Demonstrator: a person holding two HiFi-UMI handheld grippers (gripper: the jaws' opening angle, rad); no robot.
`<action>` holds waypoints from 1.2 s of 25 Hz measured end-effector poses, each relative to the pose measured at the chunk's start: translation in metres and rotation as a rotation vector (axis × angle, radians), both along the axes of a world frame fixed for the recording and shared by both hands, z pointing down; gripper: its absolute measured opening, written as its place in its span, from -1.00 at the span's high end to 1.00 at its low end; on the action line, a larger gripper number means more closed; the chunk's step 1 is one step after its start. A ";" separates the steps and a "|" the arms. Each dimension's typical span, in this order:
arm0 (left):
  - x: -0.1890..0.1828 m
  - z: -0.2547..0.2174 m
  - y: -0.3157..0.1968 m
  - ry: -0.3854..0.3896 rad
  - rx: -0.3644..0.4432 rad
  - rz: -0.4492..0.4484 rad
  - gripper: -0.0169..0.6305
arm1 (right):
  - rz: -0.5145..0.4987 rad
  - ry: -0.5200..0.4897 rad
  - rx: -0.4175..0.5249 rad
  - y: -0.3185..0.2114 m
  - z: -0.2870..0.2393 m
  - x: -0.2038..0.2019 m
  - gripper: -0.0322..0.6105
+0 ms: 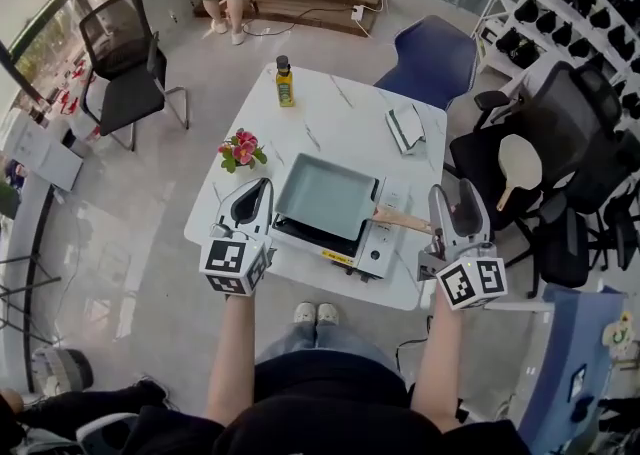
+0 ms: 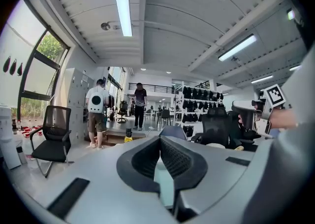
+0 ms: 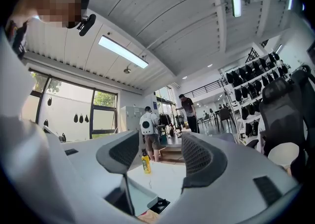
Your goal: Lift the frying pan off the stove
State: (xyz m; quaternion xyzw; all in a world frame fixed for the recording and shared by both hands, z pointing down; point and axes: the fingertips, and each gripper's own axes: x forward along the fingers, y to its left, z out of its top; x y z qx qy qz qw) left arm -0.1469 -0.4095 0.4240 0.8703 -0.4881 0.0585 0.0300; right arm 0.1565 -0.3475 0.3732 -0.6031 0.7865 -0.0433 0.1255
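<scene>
A square pale-teal frying pan (image 1: 325,196) sits on a portable stove (image 1: 377,249) at the near edge of the white table (image 1: 340,108). Its wooden handle (image 1: 404,220) points right. My left gripper (image 1: 256,189) hovers just left of the pan with its jaws shut on nothing. My right gripper (image 1: 456,199) is at the handle's outer end, open and empty. Both grippers tilt upward. In the right gripper view the pan (image 3: 139,194) and the handle (image 3: 147,216) show low between the open jaws of the gripper (image 3: 160,155). The left gripper (image 2: 159,140) shows closed tips.
A yellow oil bottle (image 1: 285,83) stands at the table's far edge, pink flowers (image 1: 241,149) at the left, a folded cloth (image 1: 405,128) at the far right. Black chairs (image 1: 125,53) and a blue chair (image 1: 435,58) surround the table. People stand in the background.
</scene>
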 end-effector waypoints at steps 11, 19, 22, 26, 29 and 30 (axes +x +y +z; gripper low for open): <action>0.018 0.002 -0.013 0.011 0.002 0.050 0.89 | -0.175 0.357 -0.059 -0.033 -0.036 -0.008 0.11; 0.012 0.010 -0.010 0.013 -0.023 0.042 0.89 | -0.447 0.688 -0.315 -0.049 0.016 -0.051 0.11; 0.007 0.011 -0.009 0.012 -0.026 0.032 0.89 | -0.538 0.818 -0.414 -0.046 0.050 -0.061 0.11; 0.002 0.013 -0.009 0.012 -0.027 0.023 0.89 | -0.655 0.989 -0.558 -0.034 0.102 -0.071 0.10; 0.000 0.013 -0.007 0.011 -0.025 0.017 0.89 | -0.737 1.079 -0.690 -0.020 0.144 -0.072 0.10; -0.001 0.012 -0.007 0.012 -0.025 0.015 0.89 | -0.755 1.103 -0.727 -0.017 0.156 -0.071 0.10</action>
